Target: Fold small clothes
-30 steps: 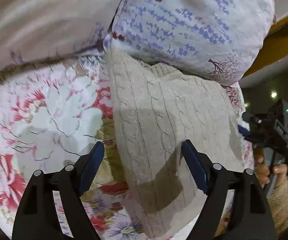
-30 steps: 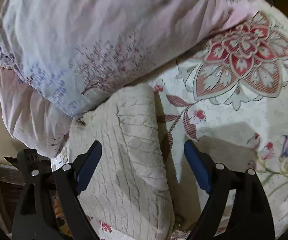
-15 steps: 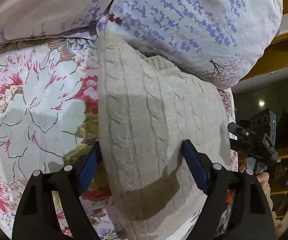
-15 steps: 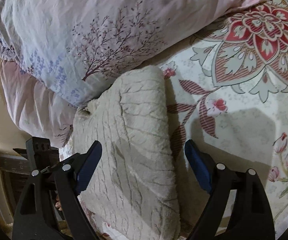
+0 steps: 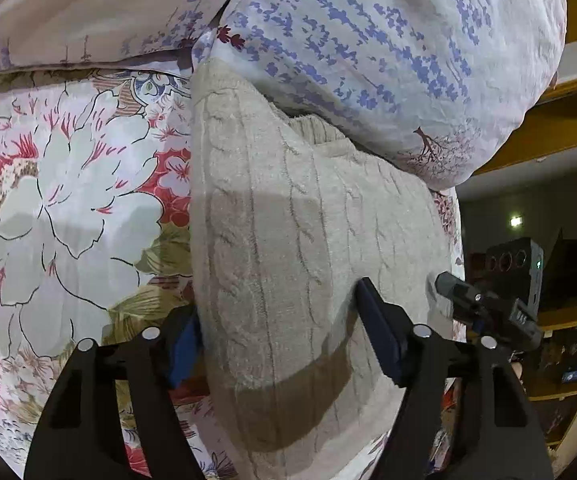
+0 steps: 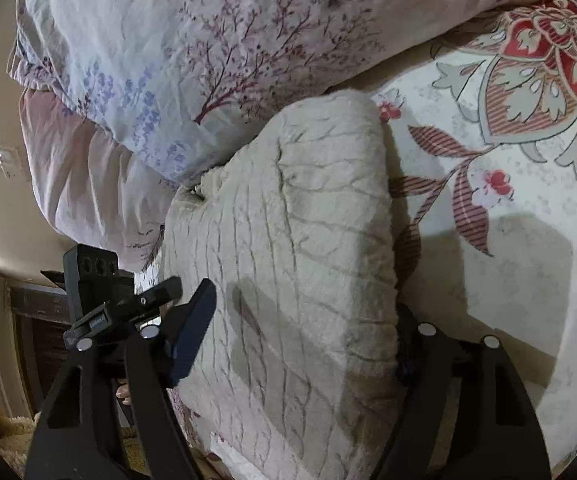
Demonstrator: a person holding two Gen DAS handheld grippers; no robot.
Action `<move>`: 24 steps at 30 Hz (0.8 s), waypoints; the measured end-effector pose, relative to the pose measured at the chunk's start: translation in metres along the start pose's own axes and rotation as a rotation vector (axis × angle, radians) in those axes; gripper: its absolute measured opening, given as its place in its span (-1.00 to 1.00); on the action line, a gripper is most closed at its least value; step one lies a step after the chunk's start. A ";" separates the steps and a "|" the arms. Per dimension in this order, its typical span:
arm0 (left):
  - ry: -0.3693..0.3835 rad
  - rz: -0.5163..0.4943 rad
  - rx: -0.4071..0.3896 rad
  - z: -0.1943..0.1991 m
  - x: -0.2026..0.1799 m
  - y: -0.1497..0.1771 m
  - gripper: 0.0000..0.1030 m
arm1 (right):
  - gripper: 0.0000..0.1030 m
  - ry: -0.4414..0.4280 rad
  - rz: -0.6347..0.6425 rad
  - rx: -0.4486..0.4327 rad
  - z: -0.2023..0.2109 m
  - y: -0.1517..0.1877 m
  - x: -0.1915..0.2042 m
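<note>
A folded beige cable-knit sweater (image 5: pixel 288 240) lies on the floral bedsheet (image 5: pixel 68 200), its far end pushed against a pillow. My left gripper (image 5: pixel 280 340) straddles the sweater's left fold edge. Its left pad (image 5: pixel 184 344) sits low beside that edge, its right pad (image 5: pixel 376 332) over the knit, and the jaws are closing. My right gripper (image 6: pixel 298 336) straddles the sweater's (image 6: pixel 288 240) right edge, also closing. Its left pad (image 6: pixel 192 328) hovers over the knit; the right one is partly hidden behind the fold. Neither grip has bunched the fabric.
A pale pillow (image 5: pixel 368 40) with purple tree print lies behind the sweater, a pink one (image 6: pixel 80 176) beside it. The bed edge runs close to the sweater's outer side. Wooden shelves (image 5: pixel 560 128) stand past it. Open sheet (image 6: pixel 508 200) spreads on the inner side.
Both grippers have come down and closer over the sweater's near end. Their jaws have narrowed, and each outer pad now sits at a fold edge.
</note>
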State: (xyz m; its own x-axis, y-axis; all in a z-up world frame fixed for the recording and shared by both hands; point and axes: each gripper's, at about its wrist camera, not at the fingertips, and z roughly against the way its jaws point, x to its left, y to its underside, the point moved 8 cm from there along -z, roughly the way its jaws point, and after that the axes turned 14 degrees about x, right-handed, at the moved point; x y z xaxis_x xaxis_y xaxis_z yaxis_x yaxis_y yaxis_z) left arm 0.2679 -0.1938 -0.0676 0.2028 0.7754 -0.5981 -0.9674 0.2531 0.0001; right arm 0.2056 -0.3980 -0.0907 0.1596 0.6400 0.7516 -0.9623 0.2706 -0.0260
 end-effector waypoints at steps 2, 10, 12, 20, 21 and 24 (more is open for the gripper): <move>0.008 0.006 -0.014 0.002 0.001 0.000 0.19 | 0.07 0.011 0.005 0.001 0.000 0.001 -0.001; 0.068 0.013 -0.068 0.018 0.001 0.006 -0.26 | -0.42 -0.050 -0.029 -0.023 -0.007 0.007 0.010; 0.092 0.002 -0.076 0.025 0.001 0.010 -0.28 | -0.45 -0.063 -0.012 -0.038 -0.006 0.009 0.022; 0.095 -0.001 -0.178 0.095 0.039 0.048 -0.28 | -0.47 -0.083 0.118 -0.002 -0.037 0.023 0.087; 0.089 0.005 -0.185 0.104 0.048 0.052 -0.28 | -0.47 -0.080 0.143 0.003 -0.046 0.024 0.099; 0.057 0.026 -0.213 0.129 0.078 0.064 -0.27 | -0.47 -0.058 0.209 0.011 -0.070 0.028 0.129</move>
State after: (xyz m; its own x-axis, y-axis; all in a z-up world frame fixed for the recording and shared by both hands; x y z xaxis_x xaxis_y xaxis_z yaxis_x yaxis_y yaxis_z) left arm 0.2414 -0.0431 -0.0110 0.1746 0.7444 -0.6445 -0.9835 0.1008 -0.1500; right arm 0.2146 -0.2573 -0.0407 -0.0559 0.6390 0.7672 -0.9756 0.1286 -0.1782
